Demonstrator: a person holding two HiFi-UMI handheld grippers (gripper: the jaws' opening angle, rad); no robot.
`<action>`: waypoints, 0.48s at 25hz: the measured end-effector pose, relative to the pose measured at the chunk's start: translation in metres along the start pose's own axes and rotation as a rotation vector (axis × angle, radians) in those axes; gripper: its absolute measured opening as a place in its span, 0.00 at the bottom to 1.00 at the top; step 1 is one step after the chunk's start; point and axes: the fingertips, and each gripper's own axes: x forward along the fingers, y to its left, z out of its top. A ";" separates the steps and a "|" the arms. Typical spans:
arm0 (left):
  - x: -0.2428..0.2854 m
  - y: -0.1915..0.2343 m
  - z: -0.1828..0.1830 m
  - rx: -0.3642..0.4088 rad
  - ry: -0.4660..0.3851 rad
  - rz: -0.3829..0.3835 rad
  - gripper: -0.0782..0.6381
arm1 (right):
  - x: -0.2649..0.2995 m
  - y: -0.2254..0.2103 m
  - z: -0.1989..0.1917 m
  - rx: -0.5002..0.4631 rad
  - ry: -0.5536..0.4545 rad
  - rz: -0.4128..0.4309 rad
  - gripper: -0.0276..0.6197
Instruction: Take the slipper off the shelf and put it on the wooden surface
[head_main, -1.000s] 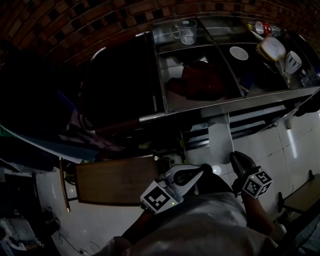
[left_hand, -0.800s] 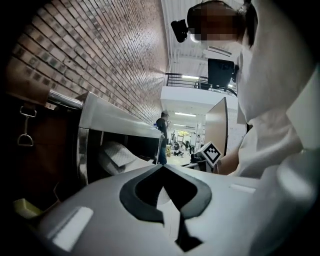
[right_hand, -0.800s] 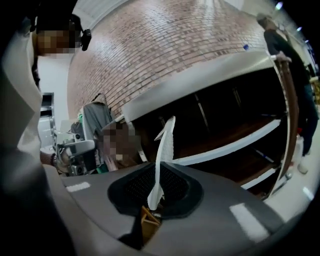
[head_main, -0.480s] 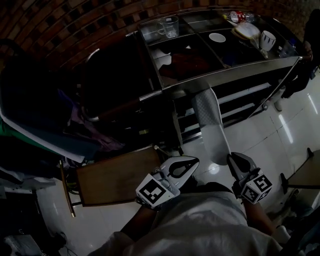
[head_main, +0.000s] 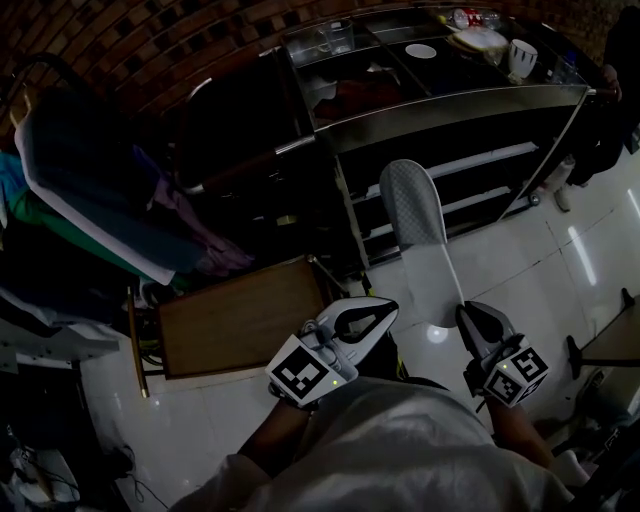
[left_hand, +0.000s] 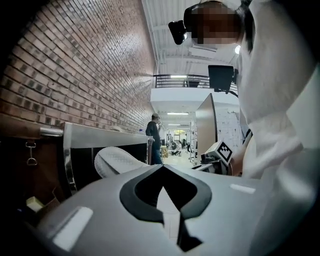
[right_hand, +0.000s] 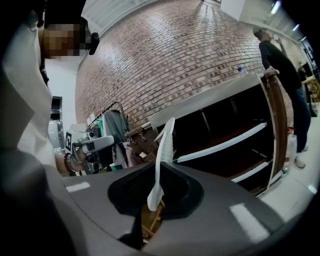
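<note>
**Item:** slipper (head_main: 414, 205), white, flat, thin-soled, with a textured face. We are holding it clear of the shelf (head_main: 455, 100), out over the pale floor (head_main: 530, 260). Its narrower end is pinched and its broad end is pointing toward the rack.

**Handling:** we are judging it light and soft, and likely to flex or wag at the free end. It is not fragile and not slippery. The narrow end's edge looks a sound place to grip, and that is where we are gripping.

**Holder:** right gripper (head_main: 470, 314), jaws clamped on the slipper's narrow end. In the right gripper view the sole is showing edge-on between the pads.

**Spare:** left gripper (head_main: 388, 308), jaws together with nothing between them, just beside the right one.

**Destination:** wooden surface (head_main: 240, 325), lying left of both grippers, below the hanging clothes (head_main: 120, 190). We are not yet over it.
</note>
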 end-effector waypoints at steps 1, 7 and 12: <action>-0.002 -0.008 0.000 -0.001 0.004 0.014 0.10 | -0.007 0.004 -0.001 -0.004 -0.009 0.005 0.09; -0.023 -0.069 -0.005 -0.059 -0.005 0.084 0.10 | -0.049 0.039 -0.006 -0.042 -0.036 0.057 0.09; -0.037 -0.106 -0.009 -0.053 0.004 0.119 0.10 | -0.075 0.071 -0.011 -0.053 -0.062 0.108 0.09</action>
